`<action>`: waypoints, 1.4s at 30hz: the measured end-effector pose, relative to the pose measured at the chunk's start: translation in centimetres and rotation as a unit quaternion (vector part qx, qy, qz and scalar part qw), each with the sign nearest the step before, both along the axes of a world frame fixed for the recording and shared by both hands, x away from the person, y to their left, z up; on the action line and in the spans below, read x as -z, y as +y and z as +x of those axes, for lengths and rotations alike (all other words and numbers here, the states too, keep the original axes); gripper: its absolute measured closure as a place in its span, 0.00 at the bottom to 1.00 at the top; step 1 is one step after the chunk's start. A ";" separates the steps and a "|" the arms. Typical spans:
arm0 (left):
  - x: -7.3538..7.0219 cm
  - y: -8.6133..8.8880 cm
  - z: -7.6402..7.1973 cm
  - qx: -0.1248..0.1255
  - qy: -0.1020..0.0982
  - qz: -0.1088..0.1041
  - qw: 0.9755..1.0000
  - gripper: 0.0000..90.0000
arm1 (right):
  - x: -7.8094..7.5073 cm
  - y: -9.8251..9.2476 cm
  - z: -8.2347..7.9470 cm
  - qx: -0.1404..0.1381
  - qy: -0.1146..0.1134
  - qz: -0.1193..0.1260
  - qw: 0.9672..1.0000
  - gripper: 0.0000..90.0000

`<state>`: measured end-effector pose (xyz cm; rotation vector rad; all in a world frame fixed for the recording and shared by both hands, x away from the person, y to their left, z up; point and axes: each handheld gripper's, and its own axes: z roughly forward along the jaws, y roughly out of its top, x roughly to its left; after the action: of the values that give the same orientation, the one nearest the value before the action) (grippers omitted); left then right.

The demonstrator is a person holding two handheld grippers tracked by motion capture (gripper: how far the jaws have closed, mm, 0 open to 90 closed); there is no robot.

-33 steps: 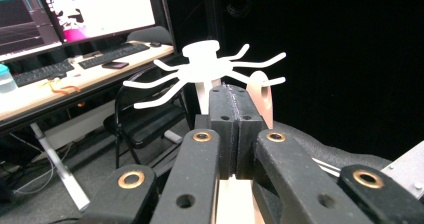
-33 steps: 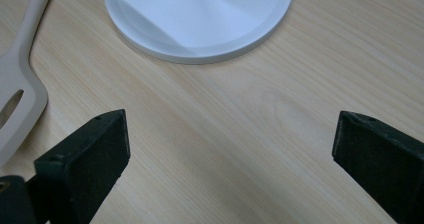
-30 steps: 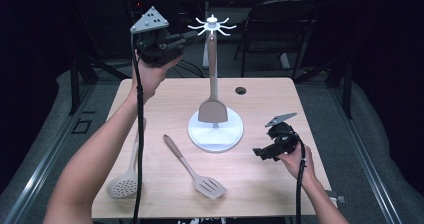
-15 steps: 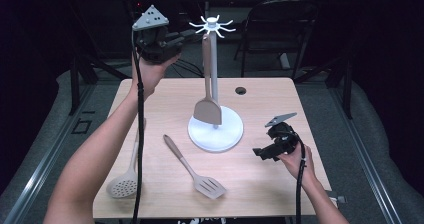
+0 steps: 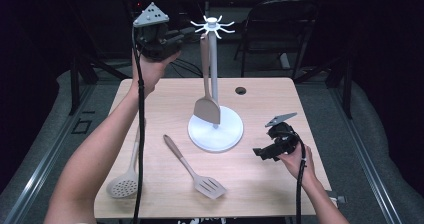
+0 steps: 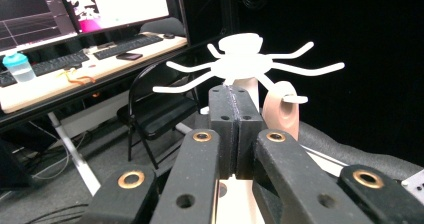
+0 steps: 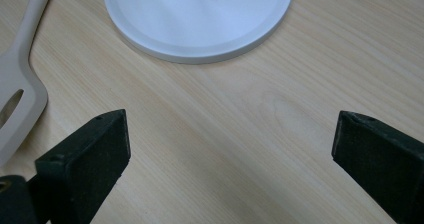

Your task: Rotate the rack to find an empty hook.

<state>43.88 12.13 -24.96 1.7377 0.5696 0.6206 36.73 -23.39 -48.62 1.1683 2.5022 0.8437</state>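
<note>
Utensil stand [image 5: 215, 129] near the middle of the desk [image 5: 280, 91], white round base, tall pole, ring of hooks [image 5: 212, 25] on top; a solid spatula [image 5: 206, 106] hung from one hook, blade down beside the pole. Farthest left, a perforated skimmer [image 5: 124, 184] flat on the desk near the front edge. Left gripper [image 5: 177, 38] raised high just beside the hooks, jaws pressed together with nothing between. Handle loop of the spatula [image 6: 281, 109] over a hook just past the jaws. Slotted turner [image 5: 194, 168] flat in front of the stand. Right gripper [image 5: 260, 153] low over the desk, right of the base, jaws spread wide, empty.
</note>
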 end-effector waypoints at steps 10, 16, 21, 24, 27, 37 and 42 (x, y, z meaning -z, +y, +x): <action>0.6 1.2 -0.9 0.012 0.020 -0.008 1.000 0.76 | 0.1 0.2 0.0 -0.002 0.005 -0.001 1.000 0.04; 1.7 1.9 -1.6 0.009 0.042 0.010 0.999 0.56 | 0.2 0.5 0.0 -0.005 0.008 -0.004 1.000 0.04; 3.1 2.6 -1.9 0.003 0.056 0.027 0.998 0.44 | 0.4 0.8 0.0 -0.011 0.014 -0.002 1.000 0.04; 4.1 3.1 -2.0 0.001 0.067 0.030 0.997 0.39 | 0.5 0.9 0.0 -0.013 0.012 -0.002 1.000 0.04; 5.1 3.7 -2.1 -0.002 0.079 0.035 0.996 0.34 | 0.5 1.0 0.0 -0.015 0.013 -0.001 1.000 0.04; 8.5 5.1 -2.8 -0.011 0.114 0.041 0.993 0.23 | 0.5 1.4 -0.1 -0.021 0.016 -0.003 1.000 0.04; 10.7 6.0 -3.3 -0.018 0.134 0.047 0.990 0.19 | 0.5 1.8 -0.2 -0.025 0.019 -0.005 0.999 0.04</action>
<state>40.63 18.12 -35.65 1.9179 0.7709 0.4466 36.55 -21.56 -49.17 1.1341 2.5733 0.8280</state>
